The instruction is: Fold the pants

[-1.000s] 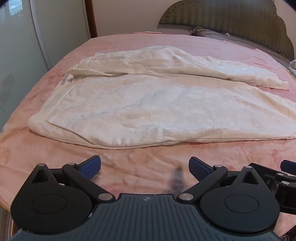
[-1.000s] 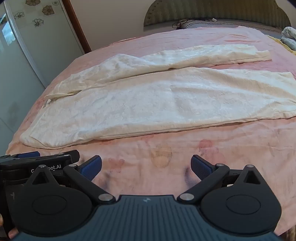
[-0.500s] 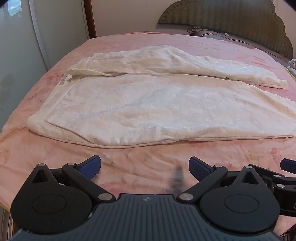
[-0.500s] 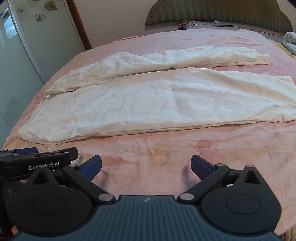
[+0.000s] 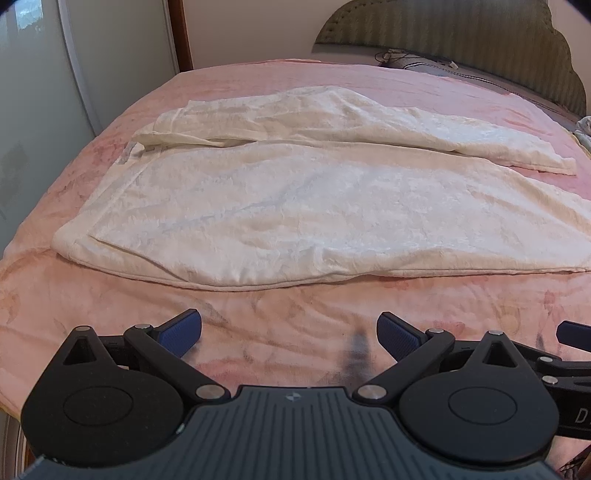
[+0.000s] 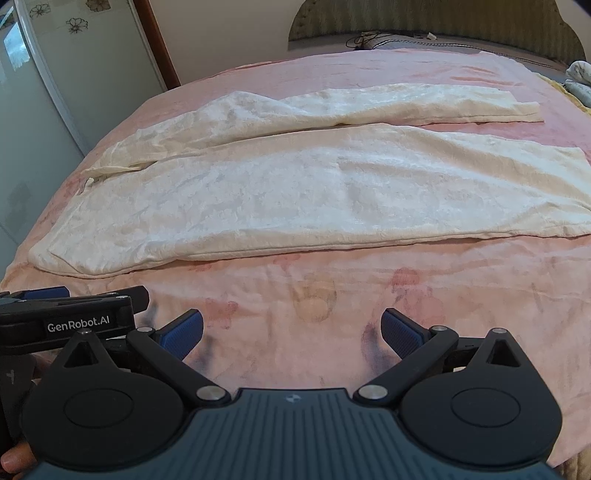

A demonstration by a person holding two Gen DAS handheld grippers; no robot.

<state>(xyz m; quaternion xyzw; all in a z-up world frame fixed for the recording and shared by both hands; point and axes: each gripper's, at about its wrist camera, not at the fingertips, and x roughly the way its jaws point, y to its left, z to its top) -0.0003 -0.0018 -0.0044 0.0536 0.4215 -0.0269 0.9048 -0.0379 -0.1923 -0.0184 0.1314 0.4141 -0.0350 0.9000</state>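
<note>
- The pants (image 5: 295, 214) are lying spread out on the pink bed (image 5: 295, 332), cream-white, with the waist end toward my left and the two legs running to my right; the far leg (image 6: 369, 107) is lying apart from the near leg (image 6: 332, 192), with a strip of bedcover showing between them near the hems.
- I am holding the left hand-held gripper (image 5: 289, 330) above the bare cover just in front of the near edge of the pants; its jaws are standing wide apart and are holding nothing.
- The right hand-held gripper (image 6: 291, 330) is hovering the same way beside it, jaws spread and empty, not touching the cloth.
- I am judging that folding is not yet begun; the first grasp is still to be made.
- The risk I am seeing: the fabric looks thin and wrinkled, so a pinch may catch only the top layer, or take the bedcover together with it, and the leg would then drag crooked.
- The waist corner is lying near the left edge of the bed, so a pull to that side could slide it off.
- There is open cover in front of the pants and behind them, up to the headboard (image 6: 443, 22); a wardrobe door (image 6: 55, 92) is standing on the left.
</note>
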